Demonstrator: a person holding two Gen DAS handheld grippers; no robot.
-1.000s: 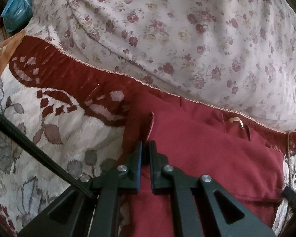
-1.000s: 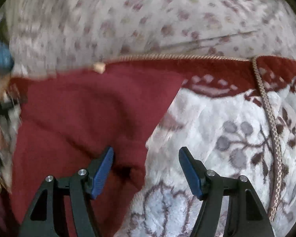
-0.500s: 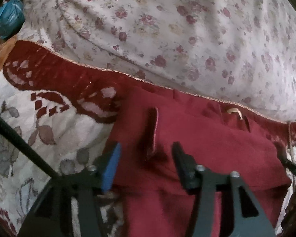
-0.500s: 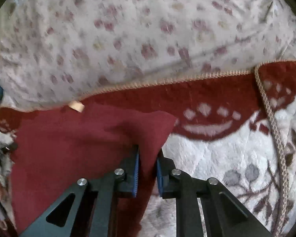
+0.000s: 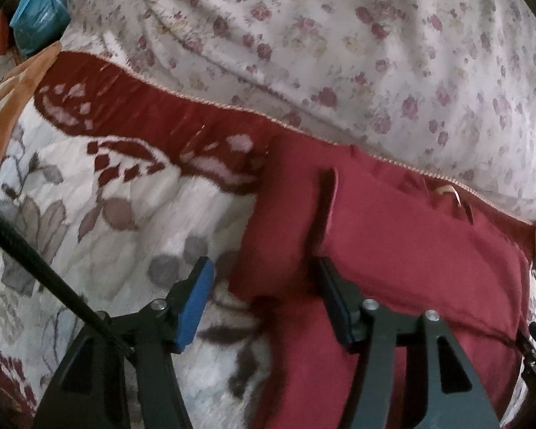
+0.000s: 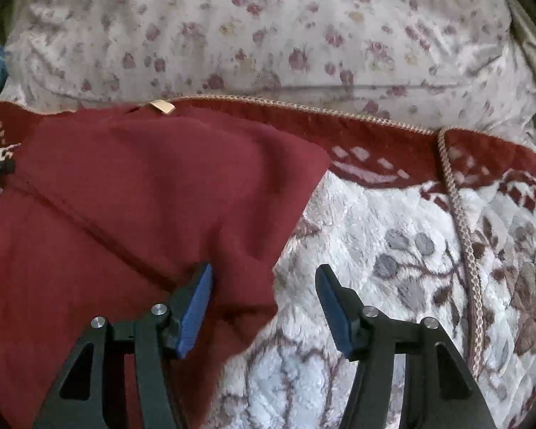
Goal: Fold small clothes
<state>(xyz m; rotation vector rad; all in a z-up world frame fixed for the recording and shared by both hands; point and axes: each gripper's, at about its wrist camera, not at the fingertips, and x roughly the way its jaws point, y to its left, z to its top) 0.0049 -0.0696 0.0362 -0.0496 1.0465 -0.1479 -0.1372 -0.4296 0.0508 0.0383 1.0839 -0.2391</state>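
Lying lengthwise along the blanket (image 6: 393, 250) border, red garment (image 6: 143, 186); both hand-held grippers (image 5: 264, 296) (image 6: 264, 304) just spread.

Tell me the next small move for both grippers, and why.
Probably lift both clear: the left gripper and right gripper, jaws just opened, stand open over the dark red cloth garment, whose edges lie folded on the plush floral blanket.

We are looking steeply down from each wrist, close over the bed: our left view is facing the red garment (image 5: 393, 250) at its left edge, our right view its right edge (image 6: 143, 196); both are sharing the floral pillow (image 5: 339, 35).
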